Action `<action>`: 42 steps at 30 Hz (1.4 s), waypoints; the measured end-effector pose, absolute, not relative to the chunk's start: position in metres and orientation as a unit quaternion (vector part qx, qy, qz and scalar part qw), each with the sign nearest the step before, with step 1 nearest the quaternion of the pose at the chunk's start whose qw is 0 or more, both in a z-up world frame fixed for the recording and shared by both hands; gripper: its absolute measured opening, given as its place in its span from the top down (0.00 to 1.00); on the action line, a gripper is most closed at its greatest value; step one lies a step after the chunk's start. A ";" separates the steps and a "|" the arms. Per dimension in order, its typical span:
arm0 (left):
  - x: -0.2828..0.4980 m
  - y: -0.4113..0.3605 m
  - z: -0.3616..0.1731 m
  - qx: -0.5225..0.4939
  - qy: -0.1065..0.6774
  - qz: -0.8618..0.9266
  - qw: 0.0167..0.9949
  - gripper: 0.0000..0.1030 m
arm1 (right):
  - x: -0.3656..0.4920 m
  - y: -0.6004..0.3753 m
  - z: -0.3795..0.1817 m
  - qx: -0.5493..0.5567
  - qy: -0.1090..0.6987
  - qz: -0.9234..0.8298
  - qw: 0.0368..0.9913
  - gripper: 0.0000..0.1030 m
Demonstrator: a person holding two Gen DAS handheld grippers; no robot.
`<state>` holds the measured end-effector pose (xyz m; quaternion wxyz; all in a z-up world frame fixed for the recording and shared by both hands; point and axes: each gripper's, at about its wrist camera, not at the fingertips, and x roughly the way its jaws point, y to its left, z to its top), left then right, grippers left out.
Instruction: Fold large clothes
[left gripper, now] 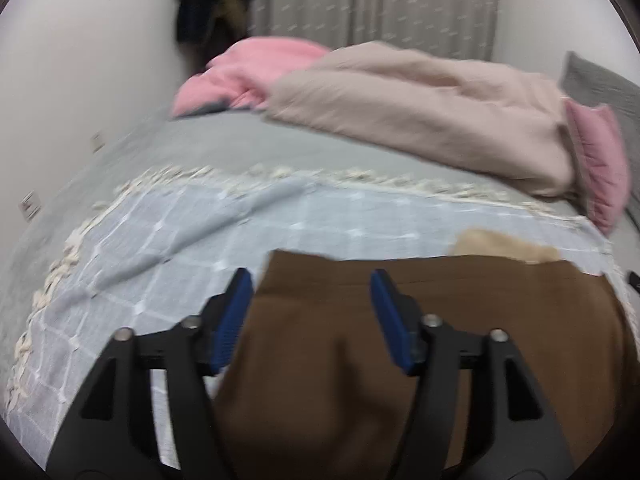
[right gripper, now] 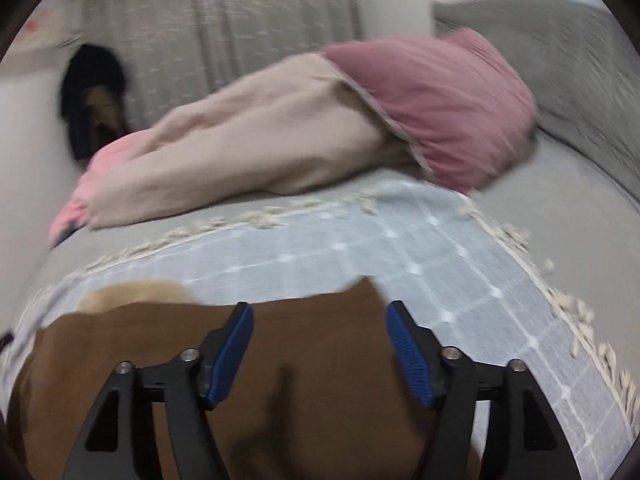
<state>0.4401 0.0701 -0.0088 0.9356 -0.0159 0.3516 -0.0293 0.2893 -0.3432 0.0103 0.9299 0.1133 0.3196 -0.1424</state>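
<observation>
A brown woven garment lies flat on a grey checked blanket, near. The left gripper and right gripper hover wide-jawed, empty; each should pinch a far corner squarely.

1. Bed, grey sheet, partly covered by a pale blue checked, fringed throw.
2. Bedding: beige duvet, pink pillow, grey headboard cushion.
3. Grey patterned curtain; plain white walls.
</observation>
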 end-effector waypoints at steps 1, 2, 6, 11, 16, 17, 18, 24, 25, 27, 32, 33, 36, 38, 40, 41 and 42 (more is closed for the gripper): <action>0.437 0.061 -0.007 -0.016 0.350 -0.045 0.936 0.32 | 0.294 -0.328 0.013 0.103 0.322 -0.122 0.933 0.25; 0.434 0.047 -0.007 -0.017 0.354 -0.068 0.933 0.31 | 0.300 -0.310 0.012 0.096 0.331 -0.092 0.934 0.24; 0.444 0.025 -0.043 0.007 0.419 -0.074 0.905 0.30 | 0.321 -0.280 -0.016 0.119 0.384 -0.036 0.915 0.24; 0.446 0.079 -0.083 -0.018 0.469 -0.038 0.882 0.29 | 0.304 -0.313 -0.050 0.119 0.405 -0.040 0.906 0.24; 0.436 0.115 -0.069 -0.029 0.492 0.002 0.870 0.56 | 0.258 -0.383 -0.049 0.126 0.422 -0.173 0.881 0.24; 0.433 0.115 -0.064 -0.005 0.492 0.028 0.870 0.55 | 0.251 -0.394 -0.047 0.133 0.429 -0.196 0.872 0.24; 0.427 0.114 -0.060 0.008 0.494 0.044 0.868 0.48 | 0.241 -0.404 -0.044 0.148 0.433 -0.213 0.863 0.24; 0.367 0.113 -0.035 -0.047 0.482 -0.008 0.875 0.21 | 0.177 -0.372 -0.013 0.167 0.395 -0.162 0.889 0.24; 0.358 0.108 -0.031 -0.047 0.477 -0.018 0.878 0.21 | 0.170 -0.359 -0.010 0.165 0.392 -0.149 0.893 0.24; 0.337 0.097 -0.030 -0.041 0.473 -0.033 0.879 0.21 | 0.166 -0.339 -0.006 0.167 0.395 -0.126 0.895 0.24; 0.311 0.086 -0.054 -0.036 0.500 -0.041 0.864 0.21 | 0.164 -0.292 -0.012 0.182 0.427 -0.084 0.882 0.24; 0.309 0.088 -0.061 -0.032 0.506 -0.030 0.861 0.21 | 0.161 -0.287 -0.015 0.190 0.430 -0.077 0.879 0.24; 0.293 0.093 -0.063 -0.021 0.499 -0.002 0.866 0.21 | 0.148 -0.287 -0.028 0.206 0.450 -0.086 0.865 0.24; 0.283 0.091 -0.056 -0.014 0.499 0.004 0.867 0.21 | 0.137 -0.295 -0.043 0.215 0.471 -0.108 0.849 0.24; 0.271 0.091 -0.046 -0.015 0.496 0.008 0.868 0.21 | 0.127 -0.294 -0.040 0.216 0.462 -0.112 0.853 0.24; 0.265 0.092 -0.044 -0.016 0.495 0.014 0.869 0.21 | 0.123 -0.291 -0.035 0.208 0.462 -0.117 0.854 0.24; 0.260 0.094 -0.042 -0.021 0.496 0.017 0.868 0.20 | 0.120 -0.287 -0.031 0.200 0.463 -0.120 0.855 0.24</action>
